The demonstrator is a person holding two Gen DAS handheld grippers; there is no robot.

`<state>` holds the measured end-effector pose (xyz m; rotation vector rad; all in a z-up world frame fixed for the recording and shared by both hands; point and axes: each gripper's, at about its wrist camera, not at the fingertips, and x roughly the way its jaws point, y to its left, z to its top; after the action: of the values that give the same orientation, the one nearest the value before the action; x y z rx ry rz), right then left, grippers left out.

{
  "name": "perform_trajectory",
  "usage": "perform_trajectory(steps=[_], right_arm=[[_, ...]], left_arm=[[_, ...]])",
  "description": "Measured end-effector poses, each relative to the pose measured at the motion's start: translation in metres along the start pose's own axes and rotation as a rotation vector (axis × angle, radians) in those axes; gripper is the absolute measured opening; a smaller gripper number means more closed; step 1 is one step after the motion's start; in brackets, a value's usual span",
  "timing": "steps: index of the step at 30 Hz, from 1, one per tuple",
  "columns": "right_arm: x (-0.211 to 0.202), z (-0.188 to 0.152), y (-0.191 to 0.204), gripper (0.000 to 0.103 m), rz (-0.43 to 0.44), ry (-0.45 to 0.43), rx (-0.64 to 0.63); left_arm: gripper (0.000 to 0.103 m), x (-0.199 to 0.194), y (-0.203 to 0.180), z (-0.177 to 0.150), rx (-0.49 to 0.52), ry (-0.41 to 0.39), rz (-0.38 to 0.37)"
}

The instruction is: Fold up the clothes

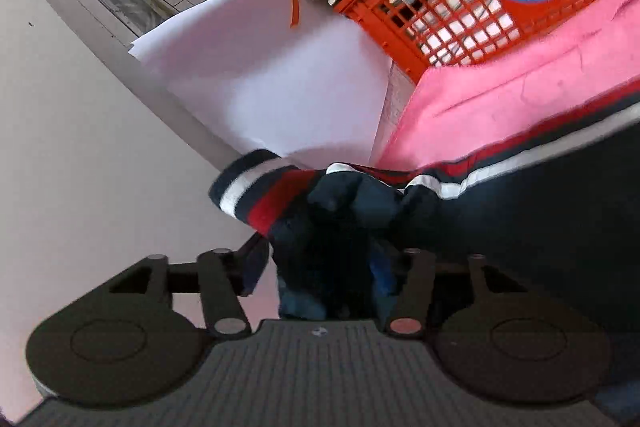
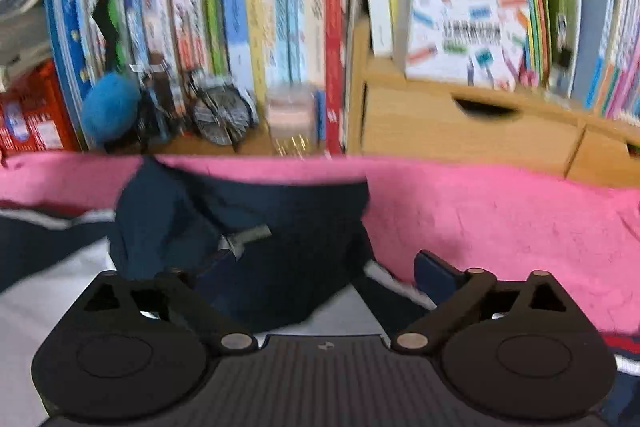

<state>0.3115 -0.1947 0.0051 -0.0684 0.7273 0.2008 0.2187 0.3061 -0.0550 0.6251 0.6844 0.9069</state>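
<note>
A navy jacket point(image 1: 520, 211) with red and white stripes lies on a pink cloth point(image 1: 500, 99). In the left wrist view its striped cuff point(image 1: 256, 191) sticks out past the cloth's edge, and bunched navy fabric fills the space between the fingers of my left gripper point(image 1: 328, 267), which is shut on it. In the right wrist view a navy part of the jacket point(image 2: 248, 223) with a grey zipper pull point(image 2: 244, 239) lies ahead on the pink cloth point(image 2: 480, 219). My right gripper point(image 2: 324, 271) stands open just above the fabric, its fingers wide apart.
An orange plastic crate point(image 1: 440, 23) with a blue round sticker stands behind the pink cloth, white paper sheets point(image 1: 272, 79) beside it. A bookshelf point(image 2: 280, 27) full of books and a wooden drawer box point(image 2: 460, 127) line the far edge. A blue pompom point(image 2: 108, 107) sits on the shelf.
</note>
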Motion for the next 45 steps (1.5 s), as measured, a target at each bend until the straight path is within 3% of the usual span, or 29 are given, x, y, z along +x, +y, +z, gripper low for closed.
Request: perform_trajectory(steps=[3, 6, 10, 13, 15, 18, 22, 28, 32, 33, 35, 37, 39, 41, 42, 45], right_arm=[[0.009, -0.008, 0.0, 0.101, -0.014, 0.021, 0.008], [0.014, -0.013, 0.001, 0.102, -0.018, 0.017, 0.012], [0.015, -0.015, -0.002, 0.102, 0.001, 0.007, 0.016], [0.015, -0.016, -0.004, 0.102, 0.015, -0.001, 0.02], [0.015, -0.016, -0.005, 0.103, 0.025, -0.006, 0.022], [0.015, -0.017, -0.008, 0.103, 0.047, -0.014, 0.029], [0.011, -0.02, -0.012, 0.103, 0.094, -0.02, 0.015], [0.006, -0.019, -0.019, 0.103, 0.115, -0.051, -0.04], [0.012, -0.018, -0.025, 0.102, 0.132, -0.031, -0.089], [0.015, -0.019, -0.025, 0.098, 0.139, -0.027, -0.092], [0.009, -0.019, -0.022, 0.054, 0.163, -0.051, -0.108], [0.004, -0.022, -0.016, 0.039, 0.152, -0.07, -0.125], [0.0, -0.024, -0.011, 0.03, 0.14, -0.087, -0.139], [-0.002, -0.024, -0.008, 0.018, 0.126, -0.103, -0.135], [-0.003, -0.024, -0.007, 0.016, 0.114, -0.114, -0.138], [0.001, -0.019, -0.002, 0.013, 0.088, -0.139, -0.164]], left_arm=[[0.068, 0.004, 0.019, 0.005, -0.13, 0.032, -0.067], [0.069, 0.003, 0.044, 0.001, -0.244, 0.045, -0.111], [0.07, -0.019, 0.072, -0.012, -0.306, -0.029, -0.085], [0.068, -0.051, 0.09, -0.015, -0.375, -0.118, -0.134], [0.07, -0.077, 0.092, -0.006, -0.372, -0.214, -0.206], [0.073, -0.116, 0.082, 0.018, -0.343, -0.295, -0.241], [0.074, -0.155, 0.058, 0.046, -0.309, -0.37, -0.606], [0.081, -0.208, -0.033, 0.094, -0.073, -0.455, -1.124], [0.085, -0.23, -0.1, 0.112, 0.085, -0.521, -1.136], [0.086, -0.23, -0.113, 0.115, 0.118, -0.504, -1.143], [0.088, -0.23, -0.141, 0.122, 0.183, -0.468, -1.157], [0.088, -0.227, -0.153, 0.127, 0.158, -0.469, -1.128], [0.059, -0.233, -0.163, 0.132, 0.156, -0.444, -1.019], [0.01, -0.238, -0.174, 0.131, 0.17, -0.431, -0.9], [0.0, -0.238, -0.177, 0.126, 0.182, -0.424, -0.845], [0.001, -0.223, -0.176, 0.131, 0.15, -0.36, -0.785]])
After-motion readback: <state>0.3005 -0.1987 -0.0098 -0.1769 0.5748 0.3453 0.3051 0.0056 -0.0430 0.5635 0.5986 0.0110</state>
